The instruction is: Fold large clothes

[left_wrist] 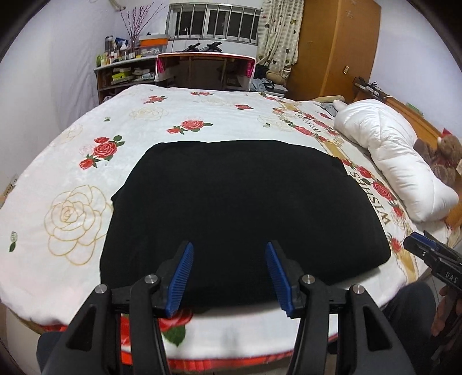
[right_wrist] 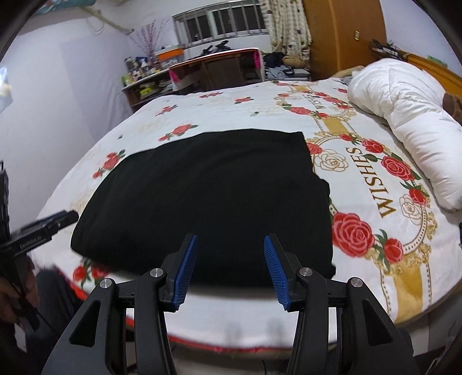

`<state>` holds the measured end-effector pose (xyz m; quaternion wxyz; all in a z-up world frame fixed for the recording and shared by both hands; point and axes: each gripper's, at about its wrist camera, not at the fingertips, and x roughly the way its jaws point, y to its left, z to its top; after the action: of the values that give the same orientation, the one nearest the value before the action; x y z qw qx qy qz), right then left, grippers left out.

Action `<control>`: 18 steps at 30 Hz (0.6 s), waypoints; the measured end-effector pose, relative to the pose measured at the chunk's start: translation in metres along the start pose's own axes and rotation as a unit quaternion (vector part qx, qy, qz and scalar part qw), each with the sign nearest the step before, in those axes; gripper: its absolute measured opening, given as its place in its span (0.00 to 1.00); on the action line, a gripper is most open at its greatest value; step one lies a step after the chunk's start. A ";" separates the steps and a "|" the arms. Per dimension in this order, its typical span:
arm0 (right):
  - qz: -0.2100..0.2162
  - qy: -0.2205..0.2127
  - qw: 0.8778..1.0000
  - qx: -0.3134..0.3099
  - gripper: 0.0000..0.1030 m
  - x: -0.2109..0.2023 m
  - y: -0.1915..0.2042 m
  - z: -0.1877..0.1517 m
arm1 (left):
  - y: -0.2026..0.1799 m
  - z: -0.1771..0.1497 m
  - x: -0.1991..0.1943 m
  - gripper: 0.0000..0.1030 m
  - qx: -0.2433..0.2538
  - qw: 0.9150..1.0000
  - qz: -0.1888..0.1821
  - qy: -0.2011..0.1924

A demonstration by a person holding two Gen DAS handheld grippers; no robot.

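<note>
The black, flat-folded rectangular garment [left_wrist: 242, 210] lies on the rose-printed white bedspread [left_wrist: 86, 161], near its front edge, well apart from the rolled white quilt [left_wrist: 395, 155]. Your left claw [left_wrist: 228, 277] and right claw [right_wrist: 229, 268] hover above the garment's near edge, blue pads apart and empty, likely positioned to pinch that edge for another fold.

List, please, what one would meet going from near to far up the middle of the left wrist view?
Left gripper → black garment → rose blanket → desk → window.
</note>
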<state>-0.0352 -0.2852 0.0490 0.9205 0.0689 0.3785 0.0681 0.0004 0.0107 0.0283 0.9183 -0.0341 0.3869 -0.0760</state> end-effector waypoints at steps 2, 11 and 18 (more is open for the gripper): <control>0.000 -0.001 1.000 -0.010 0.47 -0.006 0.005 -0.007 | 0.001 -0.003 -0.007 0.54 -0.002 1.000 0.001 -0.002; 0.004 -0.004 1.000 -0.022 0.47 -0.021 0.019 -0.026 | -0.001 -0.019 -0.020 0.54 -0.001 1.000 0.020 -0.004; 0.001 -0.004 0.999 -0.032 0.55 -0.021 0.026 -0.030 | -0.002 -0.024 -0.015 0.54 -0.002 1.000 0.027 0.007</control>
<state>-0.0728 -0.2613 0.0465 0.9238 0.0404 0.3721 0.0809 -0.0275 0.0111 0.0228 0.9174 -0.0252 0.3939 -0.0501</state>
